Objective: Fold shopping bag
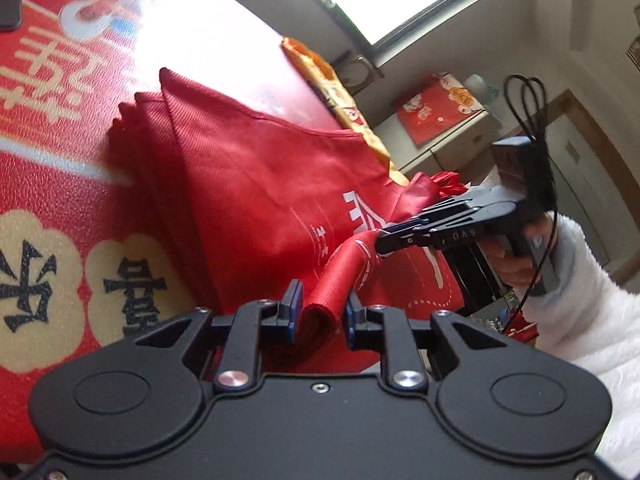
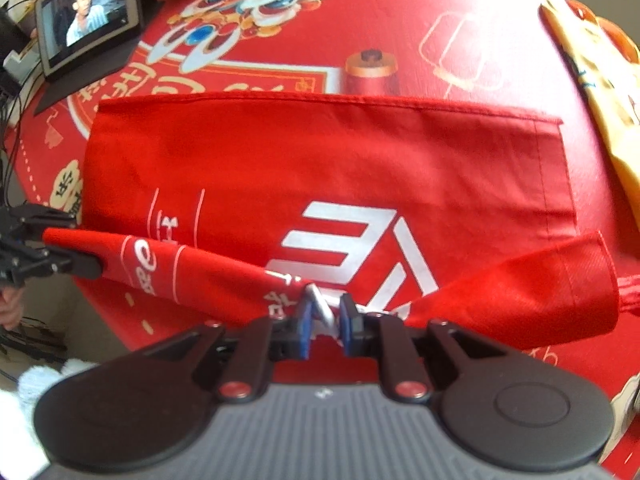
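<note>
table cover [image 2: 400, 40]: red festive print, lion-dance figure and gold characters; carries everything here.
shopping bag [image 2: 320, 160]: red non-woven, white logo, body lies flat on the cover ahead of the right fingers; near edge lifted and rolled into a band strung between the two grippers.
yellow bag [image 2: 592, 92]: lies beside the red one, off to the right of the right fingers, untouched.
tablet [image 2: 88, 16]: propped far left beyond the bag, screen on.
left gripper [image 1: 320, 312]: blue pads closed on the rolled band, cloth bunched between them (grip looks firm).
right gripper [image 2: 325, 314]: pads pinched on the same band at the logo, white print showing between them; a loose flap hangs to the right of the fingers.
step in hand: judged as carrying the near edge over the body for a fold.
how to do it well: keep both pinches level and the band taut, lay the edge parallel to the far hem, lower both ends together, release only once flat; flap at right probably wants tucking first.
left view only: right gripper from the side, hand [image 1: 516, 268] in a white fluffy sleeve [image 1: 592, 280], bag's far corner, window.
right view only: whole bag outline, logo, far hem, tablet, left gripper's tips at the band's left end.
</note>
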Demonstrator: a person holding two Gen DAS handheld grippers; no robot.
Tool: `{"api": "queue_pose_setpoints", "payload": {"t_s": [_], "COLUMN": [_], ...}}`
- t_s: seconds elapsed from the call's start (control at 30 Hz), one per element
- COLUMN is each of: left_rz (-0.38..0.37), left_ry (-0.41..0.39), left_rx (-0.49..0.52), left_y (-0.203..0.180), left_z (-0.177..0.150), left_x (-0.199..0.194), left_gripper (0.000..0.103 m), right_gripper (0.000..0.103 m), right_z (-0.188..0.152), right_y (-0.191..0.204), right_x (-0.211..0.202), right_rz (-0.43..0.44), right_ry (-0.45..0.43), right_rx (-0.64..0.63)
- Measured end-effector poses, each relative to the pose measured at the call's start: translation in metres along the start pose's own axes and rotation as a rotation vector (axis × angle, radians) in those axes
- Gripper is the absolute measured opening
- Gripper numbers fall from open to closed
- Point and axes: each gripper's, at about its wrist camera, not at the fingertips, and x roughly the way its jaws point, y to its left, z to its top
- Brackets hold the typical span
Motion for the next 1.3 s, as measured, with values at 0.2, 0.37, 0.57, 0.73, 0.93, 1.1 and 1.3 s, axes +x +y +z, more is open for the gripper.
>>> {"api": "queue_pose_setpoints", "payload": {"t_s": [0.2, 0.37, 0.57, 0.73, 0.93, 1.1, 1.3], "left_rz": [0.002, 0.001, 0.005, 0.006, 0.008, 0.003, 0.002], "left_ry": [0.020, 0.033, 0.033, 0.038, 0.041, 0.037, 0.041], "left_rx": [-0.035, -0.060, -0.063, -0.078, -0.081, -0.081, -0.054], "left_y": [0.006, 0.011, 0.014, 0.009, 0.006, 0.008, 0.005], "left_z": [0.006, 0.008, 0.007, 0.009, 0.011, 0.014, 0.015], "left_x": [0.002, 0.006, 0.006, 0.009, 0.011, 0.011, 0.011], "left_gripper": [0.020, 0.018, 0.018, 0.018, 0.017, 0.016, 0.018], "right_gripper": [0.024, 0.025, 0.002, 0.001, 0.002, 0.004, 0.005], "right_z": [-0.021, -0.042, -0.061, -0.071, -0.058, -0.058, -0.058], "right_y": [0.024, 0.056, 0.087, 0.118, 0.131, 0.144, 0.150], "right_x": [-0.010, -0.020, -0.027, -0.018, 0.007, 0.023, 0.030], "right_rz": [-0.114, -0.237, -0.225, -0.175, -0.204, -0.261, -0.290], "right_ry": [-0.146, -0.340, -0.532, -0.601, -0.530, -0.511, -0.509], "right_rx": [-0.168, -0.357, -0.548, -0.725, -0.754, -0.814, -0.783]}}
